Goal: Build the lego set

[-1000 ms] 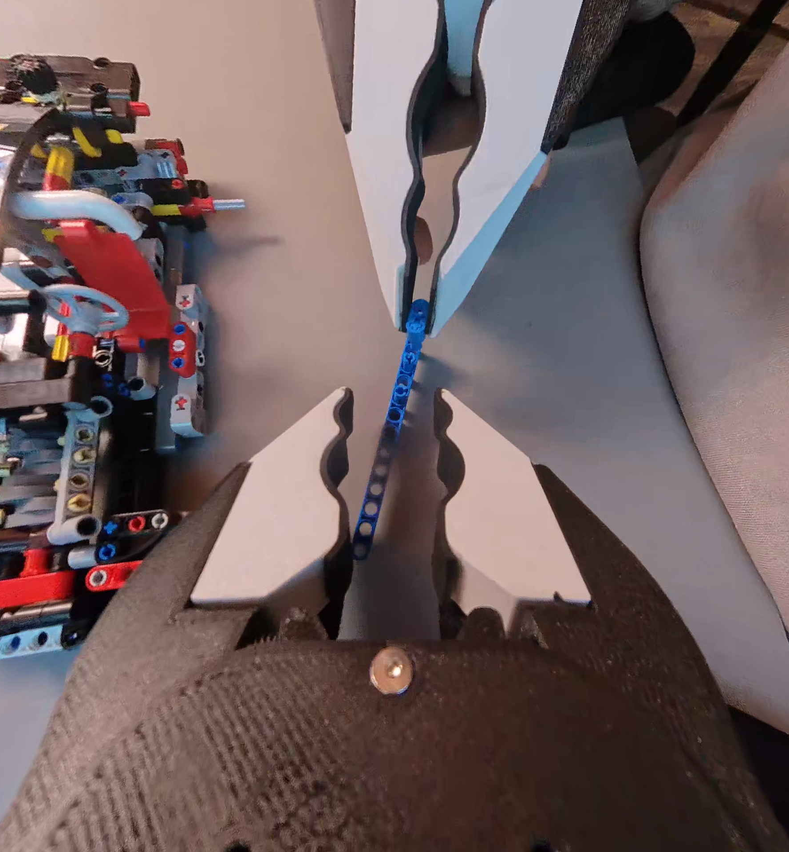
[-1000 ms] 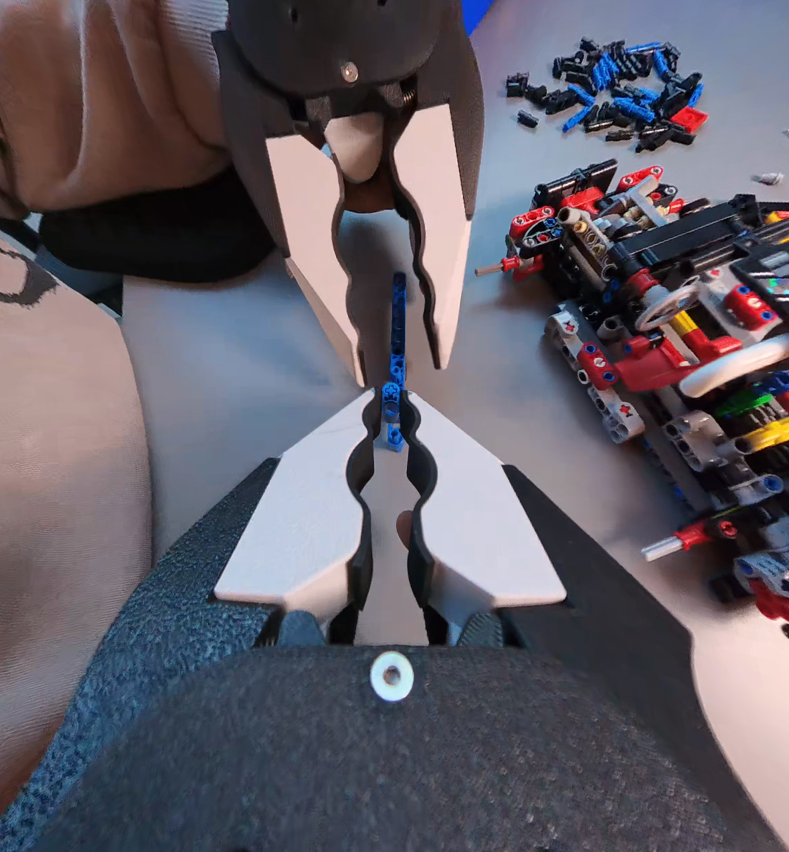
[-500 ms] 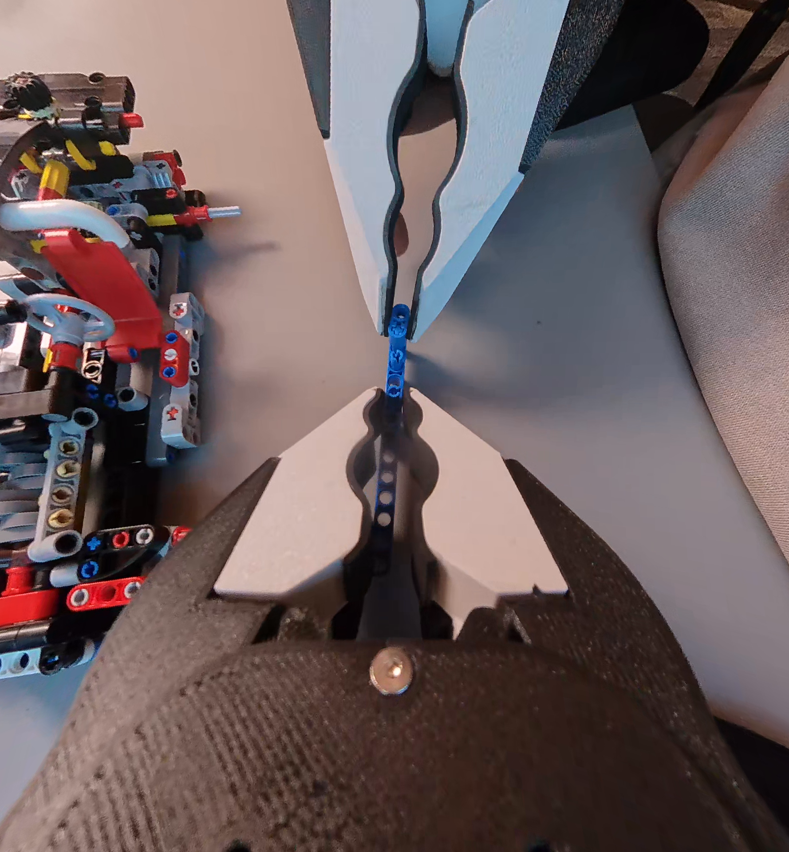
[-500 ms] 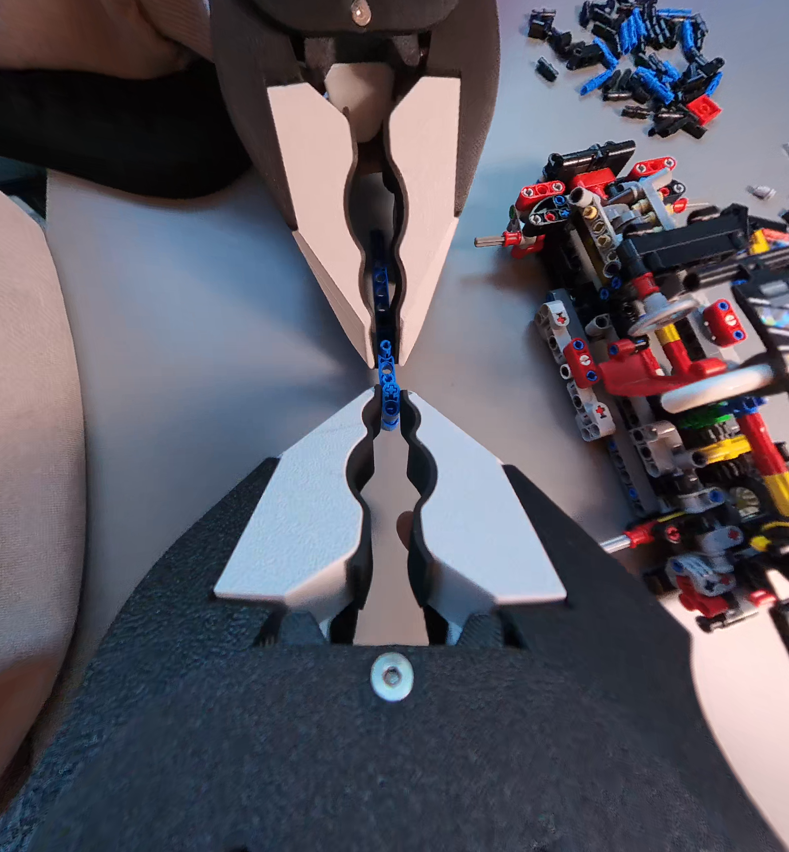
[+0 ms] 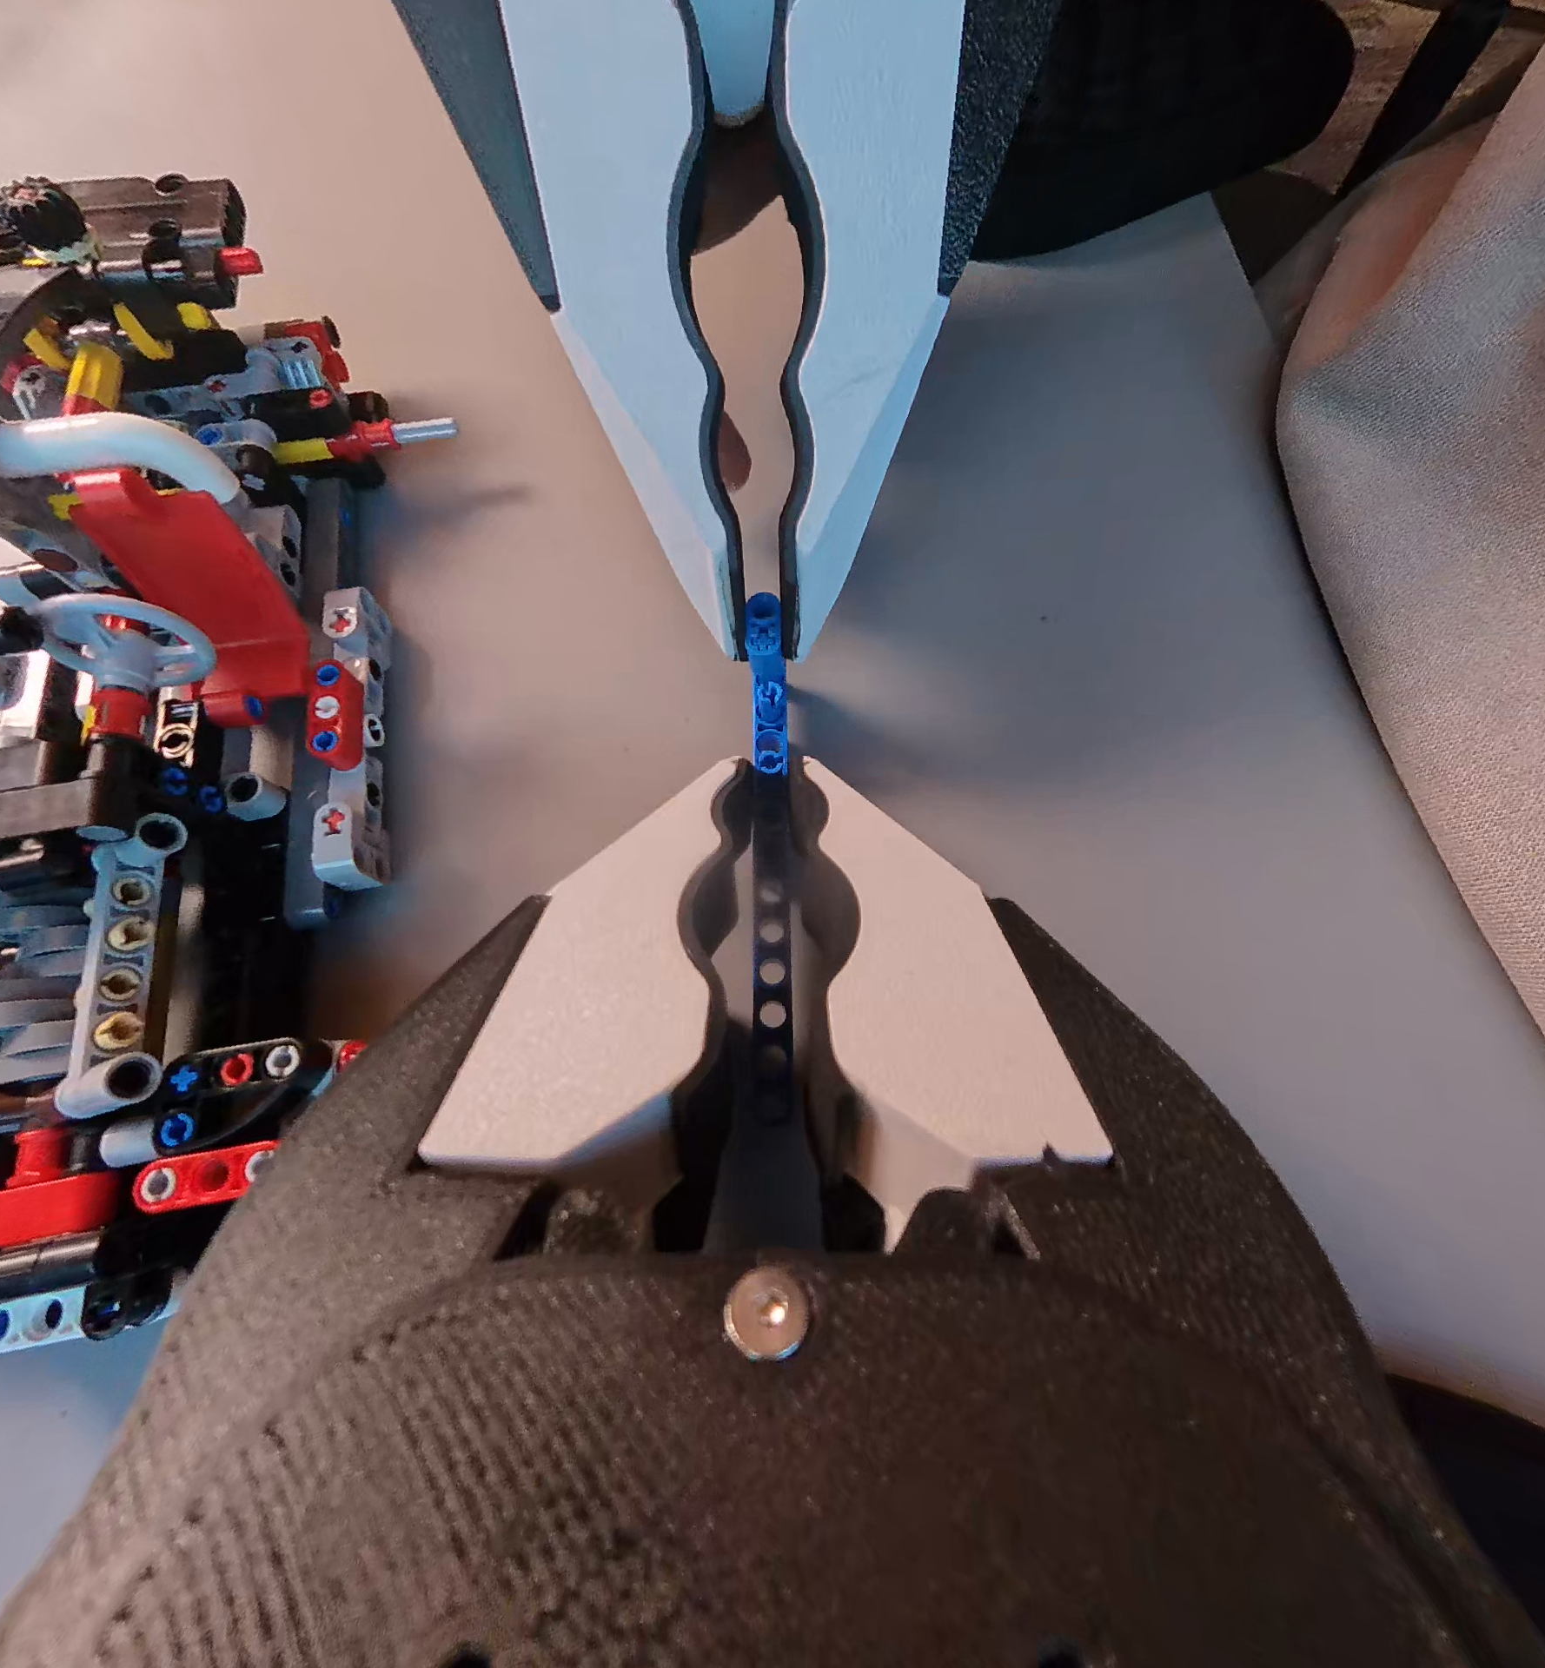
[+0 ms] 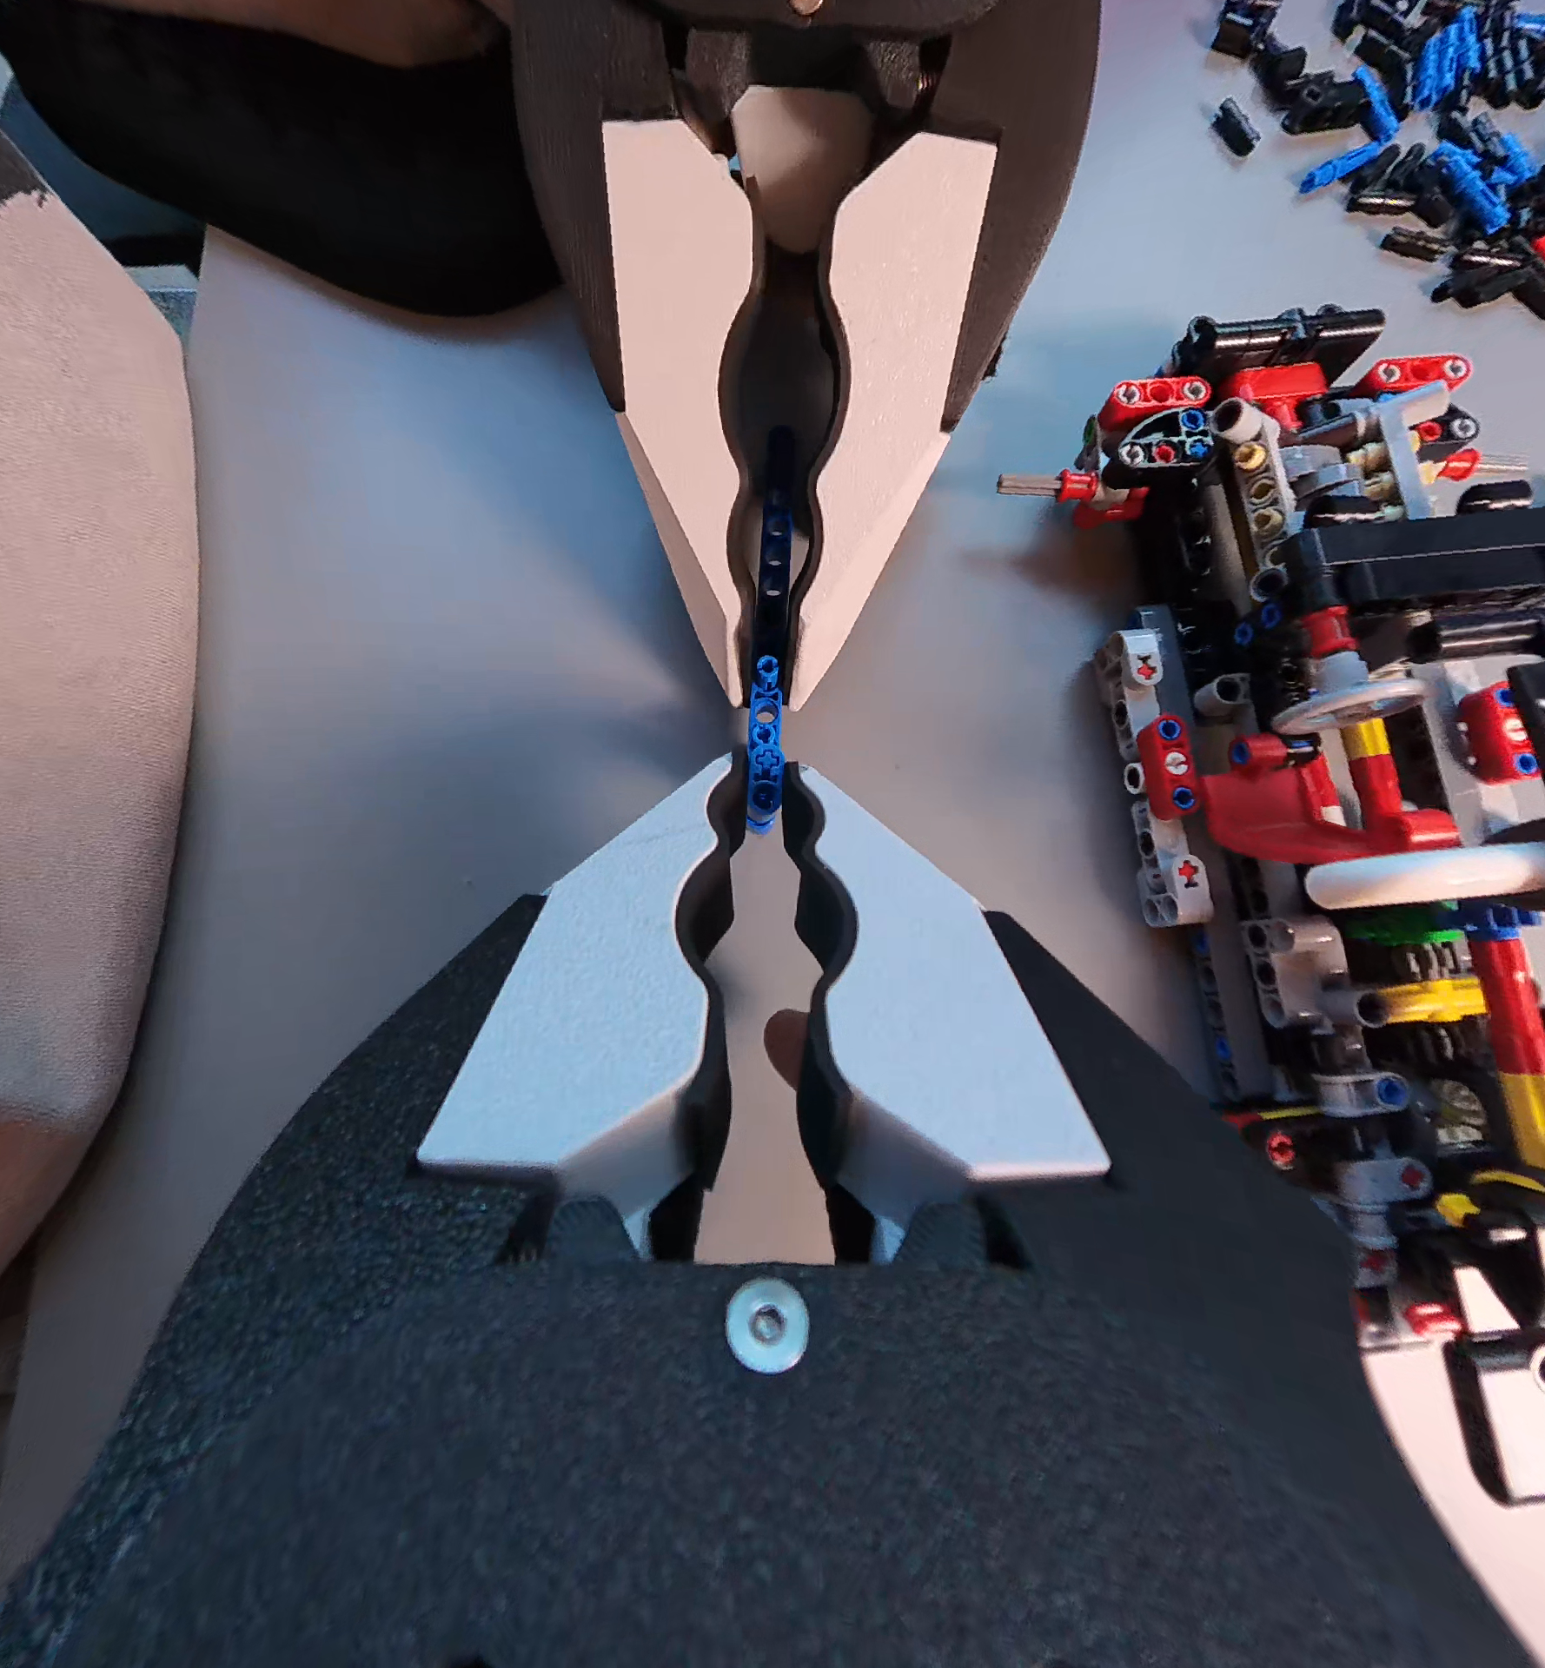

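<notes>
A thin blue lego beam with holes (image 5: 769, 713) is held between both grippers above the grey table. My left gripper (image 5: 769, 767) is shut on its near part; most of the beam runs back between the jaws. The right gripper (image 5: 762, 645) comes from the top, tip to tip, shut on the beam's far end. In the right wrist view my right gripper (image 6: 764, 776) is shut on the blue beam (image 6: 764, 731), and the left gripper (image 6: 764, 695) faces it from above. The part-built lego vehicle (image 5: 119, 722) stands to the left, and shows at the right of the right wrist view (image 6: 1383, 767).
A heap of loose black and blue lego pins (image 6: 1473, 153) with a red piece lies at the far right top. A person's beige sleeve (image 6: 47, 722) fills the left side and shows in the left wrist view (image 5: 1455, 632). The grey table (image 5: 1067, 722) stretches between. Only a small space, under 4 cm, lies between the two pairs of fingers.
One second ago my left gripper was open around the beam; it has closed on it. The two grippers have lined up tip to tip, and the beam now lies straight between them.
</notes>
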`<state>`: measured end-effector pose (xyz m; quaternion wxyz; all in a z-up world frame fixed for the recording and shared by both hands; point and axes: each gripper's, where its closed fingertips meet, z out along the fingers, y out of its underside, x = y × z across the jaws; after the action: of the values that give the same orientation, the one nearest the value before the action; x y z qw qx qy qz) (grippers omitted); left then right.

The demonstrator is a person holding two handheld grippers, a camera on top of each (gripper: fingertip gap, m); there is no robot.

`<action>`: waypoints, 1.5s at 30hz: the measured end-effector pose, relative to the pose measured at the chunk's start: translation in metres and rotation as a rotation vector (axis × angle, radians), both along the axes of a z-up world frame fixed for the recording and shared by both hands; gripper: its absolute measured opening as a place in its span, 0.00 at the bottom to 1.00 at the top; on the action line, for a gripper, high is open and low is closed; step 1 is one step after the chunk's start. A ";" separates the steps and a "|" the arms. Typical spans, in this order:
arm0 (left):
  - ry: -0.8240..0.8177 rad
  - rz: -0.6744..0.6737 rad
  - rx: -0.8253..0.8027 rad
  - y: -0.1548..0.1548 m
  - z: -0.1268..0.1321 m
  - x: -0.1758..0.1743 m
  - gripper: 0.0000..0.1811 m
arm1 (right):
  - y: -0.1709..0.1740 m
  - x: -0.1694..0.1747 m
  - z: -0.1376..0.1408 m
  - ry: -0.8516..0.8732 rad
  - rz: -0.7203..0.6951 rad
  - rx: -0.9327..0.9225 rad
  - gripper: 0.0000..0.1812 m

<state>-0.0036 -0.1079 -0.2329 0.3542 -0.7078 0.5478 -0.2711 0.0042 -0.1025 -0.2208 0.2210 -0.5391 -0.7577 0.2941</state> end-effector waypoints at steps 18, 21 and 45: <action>-0.012 0.022 -0.040 0.001 0.000 0.000 0.03 | -0.001 -0.001 -0.001 0.107 0.043 0.123 0.03; -0.009 0.023 -0.029 0.001 0.000 0.000 0.03 | -0.001 -0.001 -0.001 0.134 0.041 0.099 0.03; -0.004 0.027 -0.013 0.002 -0.001 0.000 0.04 | 0.002 0.000 0.001 0.208 0.044 -0.106 0.03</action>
<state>-0.0033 -0.1054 -0.2337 0.3545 -0.7168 0.5357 -0.2712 0.0046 -0.1003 -0.2199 0.2633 -0.4997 -0.7257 0.3928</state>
